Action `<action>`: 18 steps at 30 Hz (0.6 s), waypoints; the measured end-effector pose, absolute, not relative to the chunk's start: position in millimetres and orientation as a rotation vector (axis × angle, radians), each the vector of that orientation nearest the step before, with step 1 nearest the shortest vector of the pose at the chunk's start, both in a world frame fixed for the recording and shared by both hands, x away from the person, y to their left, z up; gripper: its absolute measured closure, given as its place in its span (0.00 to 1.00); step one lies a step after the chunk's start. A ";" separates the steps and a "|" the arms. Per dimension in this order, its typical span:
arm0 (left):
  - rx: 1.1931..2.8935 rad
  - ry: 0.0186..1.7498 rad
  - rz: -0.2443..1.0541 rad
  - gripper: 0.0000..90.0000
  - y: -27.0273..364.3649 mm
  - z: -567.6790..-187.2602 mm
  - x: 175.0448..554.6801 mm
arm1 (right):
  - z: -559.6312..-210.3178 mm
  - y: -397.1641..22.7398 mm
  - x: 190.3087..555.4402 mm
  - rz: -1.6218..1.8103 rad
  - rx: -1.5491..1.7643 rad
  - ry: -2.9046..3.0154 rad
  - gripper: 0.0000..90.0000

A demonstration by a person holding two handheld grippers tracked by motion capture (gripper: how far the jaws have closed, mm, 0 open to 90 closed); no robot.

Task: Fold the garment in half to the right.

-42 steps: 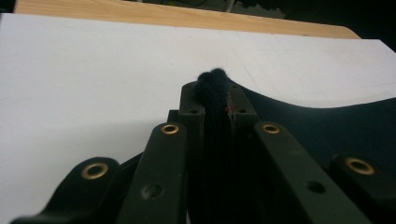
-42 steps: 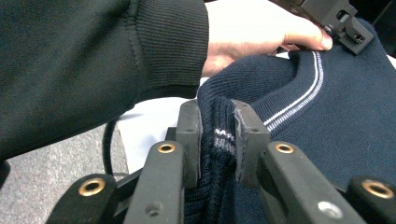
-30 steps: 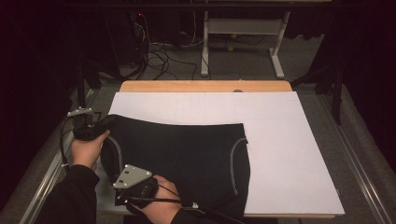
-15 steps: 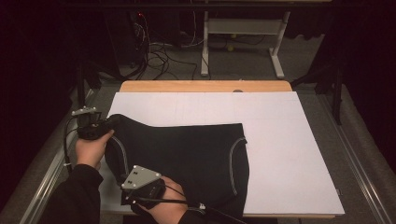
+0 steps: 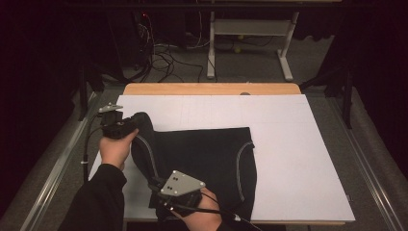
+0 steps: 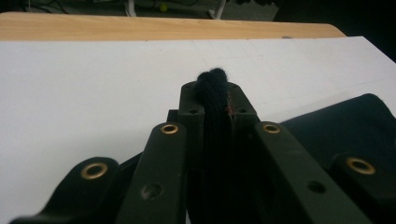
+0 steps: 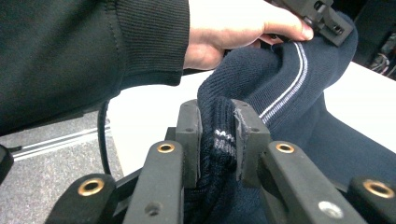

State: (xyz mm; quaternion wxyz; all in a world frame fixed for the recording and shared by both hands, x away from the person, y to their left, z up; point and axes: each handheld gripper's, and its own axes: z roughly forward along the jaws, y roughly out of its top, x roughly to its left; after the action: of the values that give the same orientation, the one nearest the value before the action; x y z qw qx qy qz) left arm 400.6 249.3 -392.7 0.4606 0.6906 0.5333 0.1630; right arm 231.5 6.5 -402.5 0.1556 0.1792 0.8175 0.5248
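Right gripper (image 5: 166,199) at near table edge, jaws pinched tight on near-left hem of dark knit garment (image 5: 202,163), grey three-cornered plate on top, cable trailing toward person. In right gripper view, ribbed navy fabric (image 7: 219,140) bunched between the two pads, white stripe running along the raised fold. Garment spread flat on white sheet (image 5: 298,159), left part lifted and folded over toward the right, pale seam lines visible on both sides. Left gripper (image 5: 137,122) farther back at left, jaws clamped on far-left corner of garment, held up off the sheet; fabric wad (image 6: 212,88) poking out past the pads in left gripper view. Dark sleeve (image 5: 98,197) at bottom left. Wooden table edge (image 5: 211,88) beyond sheet. Cables and white desk frame (image 5: 250,36) on floor behind.
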 end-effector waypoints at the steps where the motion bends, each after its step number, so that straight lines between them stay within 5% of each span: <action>1: 1.699 1.305 0.409 0.85 243.1 -391.2 400.7 | -403.4 1.7 231.3 1.502 0.517 2.335 0.84; 18: 1.762 1.228 0.416 0.85 168.6 -390.5 410.1 | -420.6 -69.5 229.1 1.469 0.643 2.280 0.84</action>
State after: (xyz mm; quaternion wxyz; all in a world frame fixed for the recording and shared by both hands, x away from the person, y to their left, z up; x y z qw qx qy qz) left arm 410.1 168.6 -390.5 0.4591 0.7155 0.4987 0.1688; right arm 229.1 -69.5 -420.6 0.1763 0.2270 0.8051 0.5189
